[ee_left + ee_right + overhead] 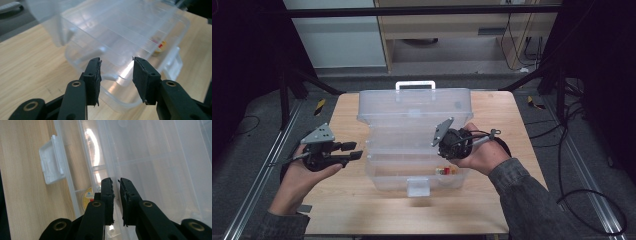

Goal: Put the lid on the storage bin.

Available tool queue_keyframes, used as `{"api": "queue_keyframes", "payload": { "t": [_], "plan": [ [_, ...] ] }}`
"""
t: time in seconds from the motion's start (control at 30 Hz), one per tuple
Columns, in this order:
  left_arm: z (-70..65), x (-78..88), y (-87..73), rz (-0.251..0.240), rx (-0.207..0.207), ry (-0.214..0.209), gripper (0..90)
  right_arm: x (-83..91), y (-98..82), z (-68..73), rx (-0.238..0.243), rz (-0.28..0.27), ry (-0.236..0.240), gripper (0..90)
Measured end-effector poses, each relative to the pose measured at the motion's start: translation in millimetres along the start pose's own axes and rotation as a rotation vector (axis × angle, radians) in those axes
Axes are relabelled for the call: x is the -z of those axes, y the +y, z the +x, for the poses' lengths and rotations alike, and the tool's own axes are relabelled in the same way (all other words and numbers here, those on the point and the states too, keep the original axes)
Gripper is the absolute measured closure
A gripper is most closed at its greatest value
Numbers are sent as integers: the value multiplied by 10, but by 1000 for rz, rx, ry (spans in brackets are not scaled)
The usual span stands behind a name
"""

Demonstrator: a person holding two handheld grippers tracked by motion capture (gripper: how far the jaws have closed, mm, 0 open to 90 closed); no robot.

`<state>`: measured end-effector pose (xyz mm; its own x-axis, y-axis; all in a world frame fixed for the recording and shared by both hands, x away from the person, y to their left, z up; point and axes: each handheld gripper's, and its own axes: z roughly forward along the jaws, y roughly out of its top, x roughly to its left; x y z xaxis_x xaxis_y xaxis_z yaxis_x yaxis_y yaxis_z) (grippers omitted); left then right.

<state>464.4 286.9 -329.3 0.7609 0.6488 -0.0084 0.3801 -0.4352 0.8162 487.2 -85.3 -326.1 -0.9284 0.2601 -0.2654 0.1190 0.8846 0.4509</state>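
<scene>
In the middle of the light wooden table [362, 215] stands a clear plastic compartment box [412, 172], its lid [414, 106] swung up at the far side, with a white carry handle [415, 84] on top of the lid and a white latch [418, 186] hanging at the near front wall. Small items [446, 171], red and yellow, lie in a front compartment toward the box's right end; what they are is too small to tell. The left gripper [354, 149] is held in the person's left hand [304, 175] just beside the box's left end, level and pointing toward it, apart from the plastic; in the left gripper view its jaws stand parted with nothing between them, the box's corner lying beyond the pads [96, 75]. The right gripper [443, 146], in the right hand [482, 152], is over the right part of the box, tipped down toward its inside. In the right gripper view its jaws are drawn nearly together with a thin slit between the pads [108, 195]; whether they pinch a clear divider wall there I cannot tell.
</scene>
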Motion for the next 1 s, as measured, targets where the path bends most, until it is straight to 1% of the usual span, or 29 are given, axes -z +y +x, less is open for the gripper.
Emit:
{"api": "queue_keyframes", "payload": {
  "t": [0.03, 0.1, 0.23, 0.27, 0.3, 0.37, 0.4, 0.5, 0.53, 0.6, 0.7, 0.77, 1.0],
  "plan": [
    [43, -2, 20, 4, 4, 4, 584, 0, 0, -1, 3, 1, 1, 818],
    [85, -11, 53, 0, 16, 19, 620, -1, 2, 0, 3, 2, 2, 817],
    [135, -71, 121, -11, 31, 34, 735, -2, 7, -6, 9, 3, 3, 816],
    [141, -86, 135, -25, 40, 40, 781, -2, 7, -4, 6, 2, 3, 816],
    [144, -102, 150, -32, 51, 32, 809, 0, 7, 1, -2, 4, 2, 816],
    [136, -131, 183, -59, 67, 24, 869, 0, 4, -3, 7, 3, 2, 815],
    [127, -149, 203, -63, 70, 24, 892, 1, 3, -2, 6, 3, 1, 815],
    [111, -198, 254, -75, 79, 30, 897, 1, 3, -3, 7, 3, 2, 815],
    [106, -213, 269, -80, 88, 28, 898, 1, 3, -1, 6, 4, 2, 814],
    [99, -224, 282, -96, 99, 29, 898, 3, 1, 1, 6, 3, 3, 814],
    [81, -230, 286, -107, 111, 34, 898, 5, -4, 2, 4, 2, 3, 814],
    [75, -225, 285, -112, 111, 27, 898, 5, -3, 2, 1, 2, 4, 814],
    [71, -205, 284, -115, 111, 28, 897, 2, -1, 7, 0, 4, 4, 811]
  ]
}}
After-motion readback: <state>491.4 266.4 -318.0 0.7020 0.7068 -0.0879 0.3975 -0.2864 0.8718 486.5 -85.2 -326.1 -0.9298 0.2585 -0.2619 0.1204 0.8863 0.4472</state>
